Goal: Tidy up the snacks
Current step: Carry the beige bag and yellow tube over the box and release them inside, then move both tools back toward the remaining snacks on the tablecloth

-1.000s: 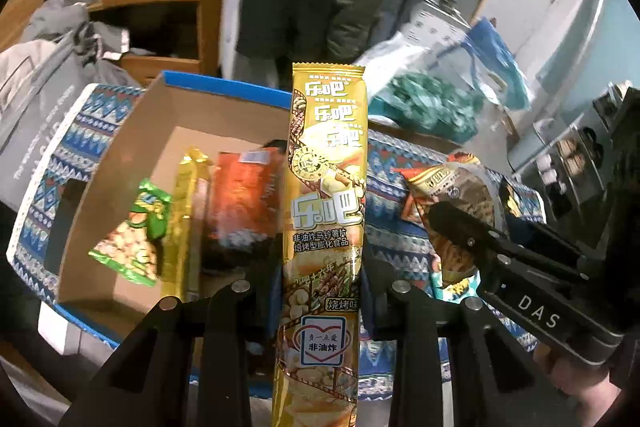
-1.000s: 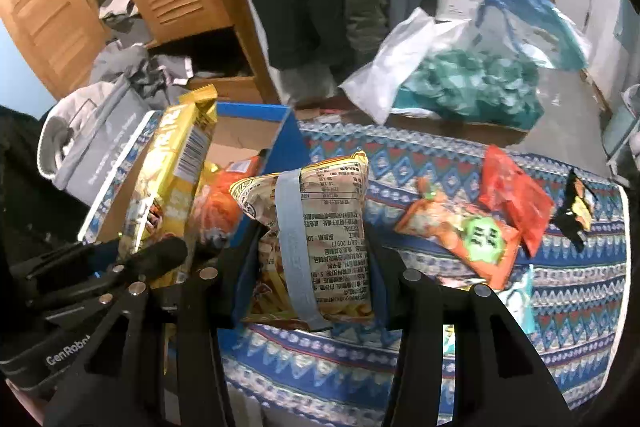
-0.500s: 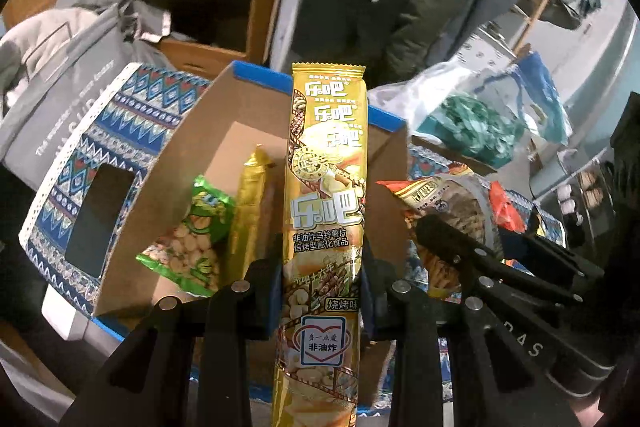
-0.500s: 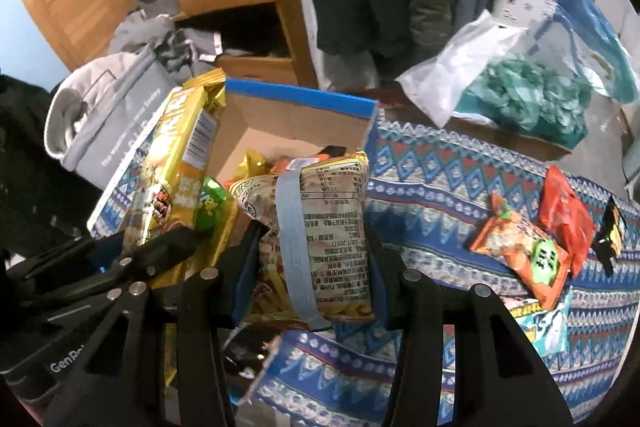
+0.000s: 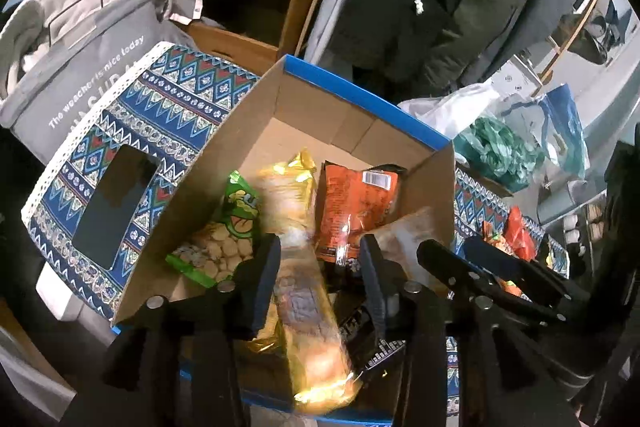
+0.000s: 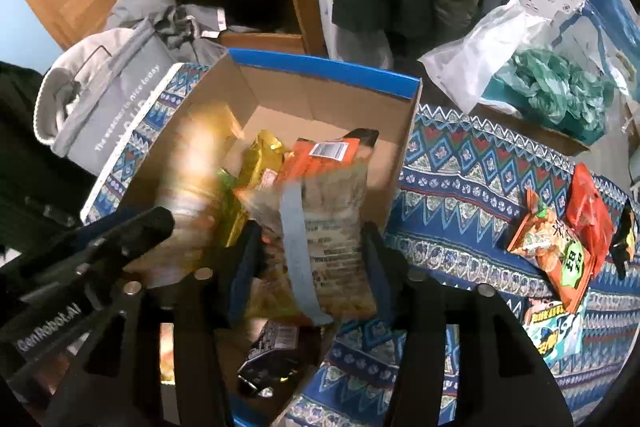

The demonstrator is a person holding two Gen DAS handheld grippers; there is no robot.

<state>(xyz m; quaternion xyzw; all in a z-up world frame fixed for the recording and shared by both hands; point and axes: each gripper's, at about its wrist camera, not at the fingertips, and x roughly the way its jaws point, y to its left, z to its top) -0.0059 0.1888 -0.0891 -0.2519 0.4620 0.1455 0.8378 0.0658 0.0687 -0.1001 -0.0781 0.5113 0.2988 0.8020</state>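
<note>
Left wrist view: the left gripper (image 5: 316,259) was seen over the cardboard box (image 5: 360,95), jaws parted wider than the blurred gold packet (image 5: 308,311) between them; whether it was gripped could not be told. A green packet (image 5: 224,235) and an orange packet (image 5: 352,203) already lay inside.

Right wrist view: the right gripper (image 6: 308,259) was closed on a beige packet (image 6: 324,227) over the box. Several packets (image 6: 560,247) were left on the patterned cloth (image 6: 460,179). The box bottom was largely hidden.
</note>
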